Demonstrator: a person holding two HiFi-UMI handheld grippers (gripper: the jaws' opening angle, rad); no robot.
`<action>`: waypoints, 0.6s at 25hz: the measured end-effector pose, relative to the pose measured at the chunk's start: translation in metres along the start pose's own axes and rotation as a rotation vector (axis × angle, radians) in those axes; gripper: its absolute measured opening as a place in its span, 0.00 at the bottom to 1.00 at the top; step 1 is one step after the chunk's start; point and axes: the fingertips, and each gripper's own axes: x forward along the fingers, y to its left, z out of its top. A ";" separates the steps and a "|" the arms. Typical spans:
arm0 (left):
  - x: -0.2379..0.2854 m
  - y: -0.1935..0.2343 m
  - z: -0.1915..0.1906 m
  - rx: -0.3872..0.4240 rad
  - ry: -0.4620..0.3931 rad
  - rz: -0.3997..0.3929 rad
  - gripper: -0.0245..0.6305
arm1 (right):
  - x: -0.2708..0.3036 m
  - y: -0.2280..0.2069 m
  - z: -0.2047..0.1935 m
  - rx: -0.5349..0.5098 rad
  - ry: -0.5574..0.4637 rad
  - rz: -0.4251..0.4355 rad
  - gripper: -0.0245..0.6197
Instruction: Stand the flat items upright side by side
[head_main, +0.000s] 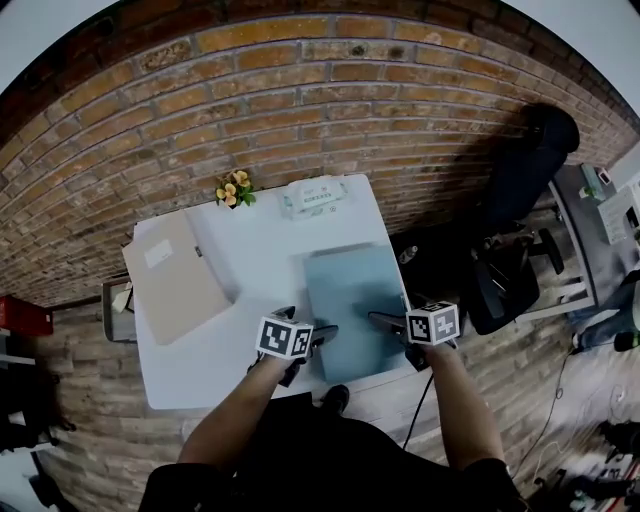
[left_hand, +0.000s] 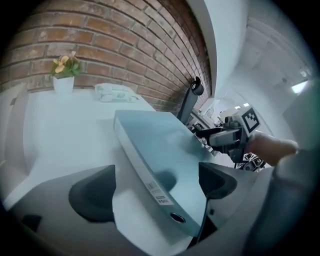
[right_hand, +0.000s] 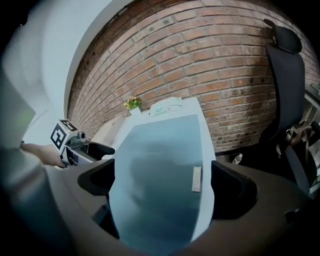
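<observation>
A light blue binder (head_main: 352, 300) lies flat on the white table (head_main: 250, 260), its near end at the front edge. A beige binder (head_main: 172, 276) lies flat at the table's left. My left gripper (head_main: 312, 340) is open at the blue binder's near left edge; in the left gripper view the labelled spine (left_hand: 150, 175) runs between the wide jaws (left_hand: 155, 187). My right gripper (head_main: 386, 322) is open over the binder's near right part; its view shows the blue cover (right_hand: 160, 185) between the spread jaws (right_hand: 165, 185). Neither gripper is closed on the binder.
A small pot of yellow flowers (head_main: 234, 190) and a pack of tissues (head_main: 315, 196) stand at the table's far edge by the brick wall. A black office chair (head_main: 520, 190) and desks are to the right. A grey stool (head_main: 118, 310) is left of the table.
</observation>
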 end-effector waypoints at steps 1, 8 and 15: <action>0.005 0.000 -0.001 -0.008 0.011 -0.006 0.86 | 0.004 -0.005 -0.002 0.008 0.020 -0.003 0.95; 0.026 0.003 -0.011 -0.009 0.081 -0.018 0.86 | 0.028 -0.017 -0.022 0.107 0.178 0.067 0.95; 0.036 0.003 -0.016 -0.016 0.147 -0.070 0.86 | 0.044 -0.018 -0.036 0.079 0.295 0.077 0.95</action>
